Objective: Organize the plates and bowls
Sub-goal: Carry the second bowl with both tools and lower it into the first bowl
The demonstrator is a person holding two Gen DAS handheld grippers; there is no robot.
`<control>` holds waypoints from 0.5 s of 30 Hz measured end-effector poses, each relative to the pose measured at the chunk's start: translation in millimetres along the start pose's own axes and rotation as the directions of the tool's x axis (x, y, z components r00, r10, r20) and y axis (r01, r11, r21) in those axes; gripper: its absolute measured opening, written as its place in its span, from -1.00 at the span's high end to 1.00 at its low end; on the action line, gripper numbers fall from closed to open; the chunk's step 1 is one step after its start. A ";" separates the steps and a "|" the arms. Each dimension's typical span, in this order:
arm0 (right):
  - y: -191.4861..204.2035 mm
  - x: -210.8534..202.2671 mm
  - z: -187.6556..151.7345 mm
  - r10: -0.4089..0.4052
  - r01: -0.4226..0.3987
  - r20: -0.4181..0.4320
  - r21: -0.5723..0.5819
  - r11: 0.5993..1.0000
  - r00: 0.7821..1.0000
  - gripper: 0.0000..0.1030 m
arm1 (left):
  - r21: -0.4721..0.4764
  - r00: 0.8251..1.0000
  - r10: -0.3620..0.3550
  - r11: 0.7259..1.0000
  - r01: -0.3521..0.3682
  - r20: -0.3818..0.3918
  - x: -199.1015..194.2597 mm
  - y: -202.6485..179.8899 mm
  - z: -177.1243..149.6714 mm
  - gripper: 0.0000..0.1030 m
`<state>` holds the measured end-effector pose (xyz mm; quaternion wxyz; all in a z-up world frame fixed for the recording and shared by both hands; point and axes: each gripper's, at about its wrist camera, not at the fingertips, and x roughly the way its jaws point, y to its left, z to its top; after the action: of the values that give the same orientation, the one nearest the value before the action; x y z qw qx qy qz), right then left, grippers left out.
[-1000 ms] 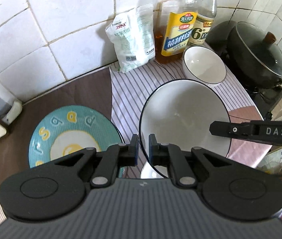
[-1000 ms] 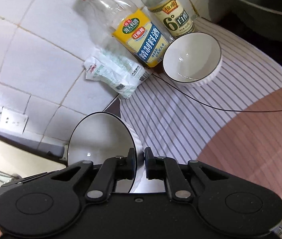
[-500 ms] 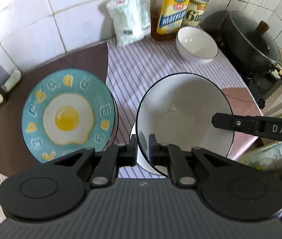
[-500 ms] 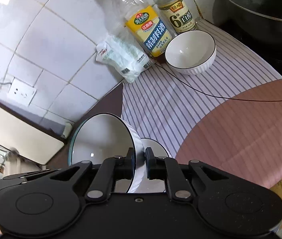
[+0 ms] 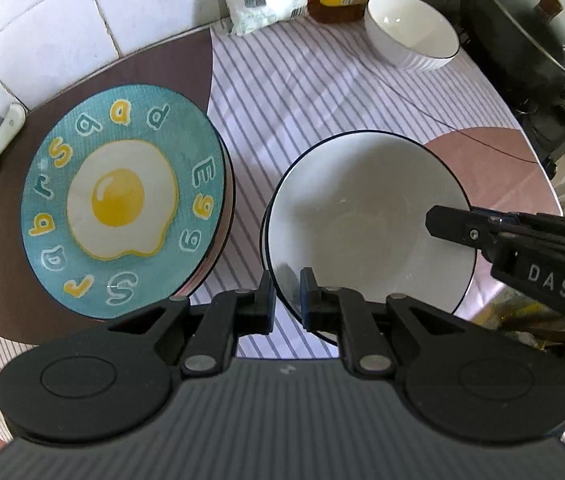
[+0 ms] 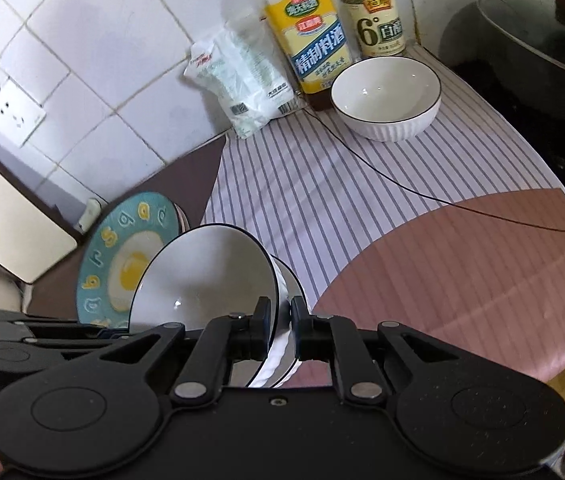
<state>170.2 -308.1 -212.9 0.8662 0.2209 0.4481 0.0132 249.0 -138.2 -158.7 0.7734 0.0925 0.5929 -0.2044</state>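
Observation:
A large white bowl with a black rim (image 5: 366,216) is held over the striped cloth. My left gripper (image 5: 285,300) is shut on its near rim. My right gripper (image 6: 281,328) is shut on its right rim and also shows in the left wrist view (image 5: 436,224). In the right wrist view the bowl (image 6: 206,272) sits tilted just above a second white bowl (image 6: 294,292) whose rim shows beneath it. A teal fried-egg plate (image 5: 122,204) lies on a stack of plates to the left. A smaller white ribbed bowl (image 5: 410,36) stands at the back by the bottles.
A yellow-label bottle (image 6: 310,36), a vinegar bottle (image 6: 374,16) and a white bag (image 6: 242,80) stand against the tiled wall. A lidded black pot (image 5: 522,40) sits on the stove at right. A thin black cord (image 6: 422,192) crosses the cloth. A wall socket (image 6: 14,112) is at left.
Both grippers have carried the large bowl back and down toward the near edge; the second bowl beneath it is now almost covered. More of the egg plate shows.

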 end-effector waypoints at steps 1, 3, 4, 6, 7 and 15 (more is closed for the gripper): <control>0.9 1.8 -0.3 -0.006 0.006 0.001 -0.008 1.000 1.000 0.72 | -0.005 1.000 -0.003 1.000 0.003 -0.012 2.7 0.5 0.7 0.80; 2.5 5.6 -0.7 -0.020 0.020 0.000 -0.025 0.999 1.000 0.72 | -0.005 1.000 0.000 1.000 0.000 -0.027 6.9 0.3 2.4 0.79; 3.0 7.5 -1.0 -0.026 0.025 -0.001 -0.032 0.999 1.000 0.72 | 0.002 0.999 0.009 1.000 -0.009 -0.035 9.4 -1.2 3.2 0.79; 4.4 11.6 -2.2 -0.036 0.036 -0.004 -0.044 0.998 0.999 0.73 | 0.030 0.998 0.034 0.999 -0.033 -0.054 14.2 -5.1 5.0 0.75; 5.5 13.6 -3.1 -0.041 0.041 -0.005 -0.054 0.998 0.999 0.73 | 0.061 0.997 0.051 0.997 -0.047 -0.066 17.2 -7.8 5.9 0.74; 16.4 22.3 -7.2 -0.091 0.093 0.019 -0.174 0.980 0.996 0.73 | 0.062 0.992 0.047 0.997 -0.040 -0.118 28.7 -6.5 11.8 0.71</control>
<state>180.8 -285.7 -227.2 0.8843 0.1232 0.4502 0.0109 262.7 -154.5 -182.2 0.7378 0.1404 0.6295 -0.1992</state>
